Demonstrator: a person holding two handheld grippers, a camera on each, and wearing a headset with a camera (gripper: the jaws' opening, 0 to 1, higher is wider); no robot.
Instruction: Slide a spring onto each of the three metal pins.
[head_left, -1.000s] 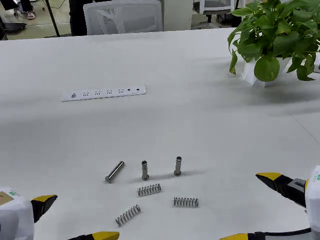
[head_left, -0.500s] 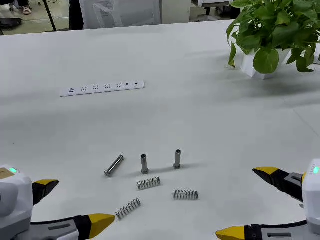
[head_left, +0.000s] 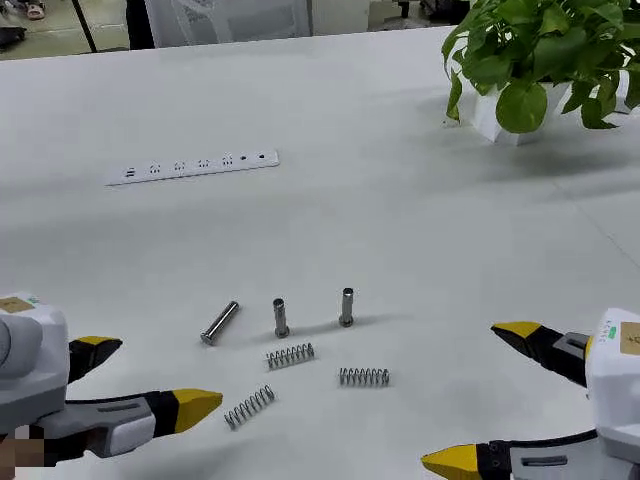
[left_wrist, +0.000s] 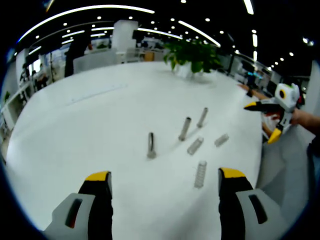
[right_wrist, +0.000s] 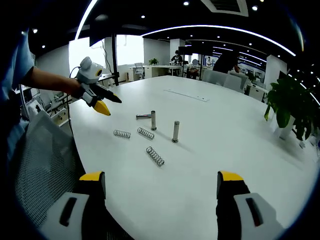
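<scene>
I hold the left gripper and right gripper low, jaws wide apart and empty, flanking the work — springs lie loose just before the pins, two upright, one toppled — ready, I judge, for a first pick.

Matt white tabletop, smooth, just a soft sheen off the lights. The pins: bright polished metal, glinting along their shafts. Springs, bare grey metal wire, duller than the pins. Left tongs: smooth white plastic body, grey and black arms, tips in satin yellow. Right tongs, same finish. Power strip, plain white plastic. Plant, waxy green leaves in a smooth white pot.
</scene>
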